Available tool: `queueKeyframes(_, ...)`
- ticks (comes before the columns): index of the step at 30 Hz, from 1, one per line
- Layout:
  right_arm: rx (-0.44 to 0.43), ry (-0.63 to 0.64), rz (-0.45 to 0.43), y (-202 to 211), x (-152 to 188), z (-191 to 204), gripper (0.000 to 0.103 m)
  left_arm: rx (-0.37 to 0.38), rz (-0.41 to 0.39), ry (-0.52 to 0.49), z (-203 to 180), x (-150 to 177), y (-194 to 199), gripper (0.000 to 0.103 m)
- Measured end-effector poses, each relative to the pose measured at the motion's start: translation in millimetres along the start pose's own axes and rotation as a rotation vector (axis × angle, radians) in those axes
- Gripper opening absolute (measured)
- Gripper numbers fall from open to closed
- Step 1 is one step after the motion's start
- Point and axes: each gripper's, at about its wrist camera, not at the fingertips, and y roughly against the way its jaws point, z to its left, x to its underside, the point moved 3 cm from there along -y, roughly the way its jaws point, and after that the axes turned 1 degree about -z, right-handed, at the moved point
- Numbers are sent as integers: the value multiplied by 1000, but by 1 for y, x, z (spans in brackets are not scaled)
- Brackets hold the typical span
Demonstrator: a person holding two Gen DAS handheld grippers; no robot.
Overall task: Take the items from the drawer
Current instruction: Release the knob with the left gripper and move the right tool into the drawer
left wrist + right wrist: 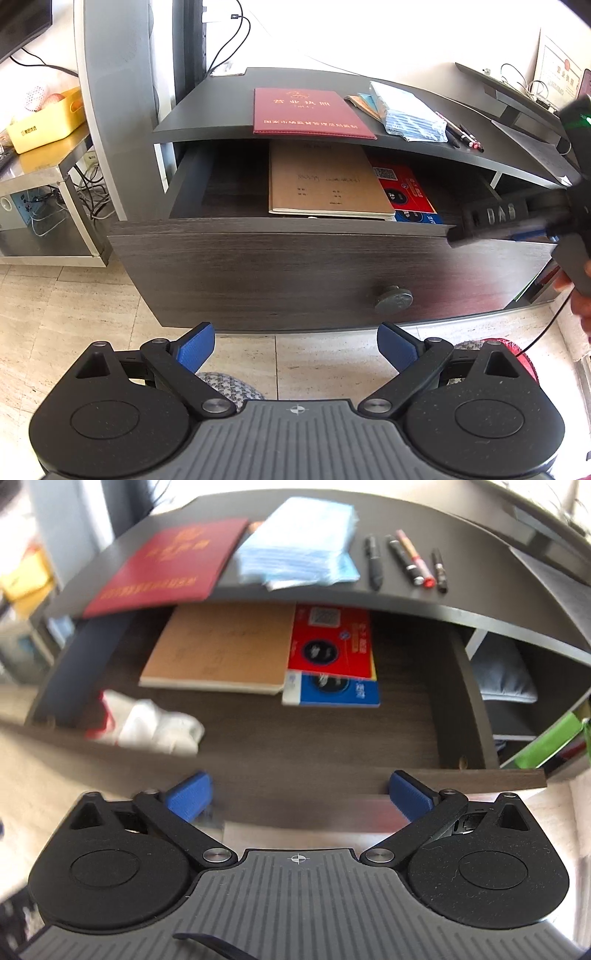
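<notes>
The dark wood drawer (280, 266) (472, 777) stands pulled out. Inside lie a tan paper folder (325, 181) (221, 653), a red box (397, 182) (330, 644) on a blue one (334, 690), and a crumpled white and red bag (147, 723) near the front left. My left gripper (295, 343) is open, low in front of the drawer face, nothing between its blue pads. My right gripper (299, 794) is open over the drawer's front edge; from the left wrist view it (491, 221) hovers at the drawer's right front corner.
On the cabinet top (207, 110) lie a red certificate book (308, 110) (166, 565), a stack of blue face masks (410, 110) (303, 546) and several pens (461, 134) (406, 559). A steel stand with a yellow bin (44, 122) is left. Shelves (517, 701) are right. A round knob (393, 298) sticks out.
</notes>
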Motion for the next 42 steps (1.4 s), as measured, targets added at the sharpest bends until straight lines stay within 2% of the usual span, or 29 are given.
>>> queueKeyframes(1, -5, 4, -22, 3, 4, 1, 99, 1, 2, -2, 0, 0, -1, 95)
queueKeyframes(4, -91, -52, -124, 14, 7, -1, 97, 2, 9, -11, -2, 1, -3, 95)
queueKeyframes(8, -33, -88, -194, 15, -9, 0, 100, -3, 7, -14, -1, 0, -4, 95)
queueKeyframes(12, 35, -89, -128, -12, -26, 2, 99, -18, 7, 0, 5, 1, -4, 95)
queueKeyframes(19, 36, -84, -50, -36, -23, 5, 99, -40, 29, 25, 16, 1, -10, 95)
queueKeyframes(32, 29, -67, -53, -40, -14, 5, 101, -41, 35, 8, 12, 2, -10, 95)
queueKeyframes(42, 13, -63, 14, -40, -11, 3, 101, -46, 1, -6, 5, 2, 4, 95)
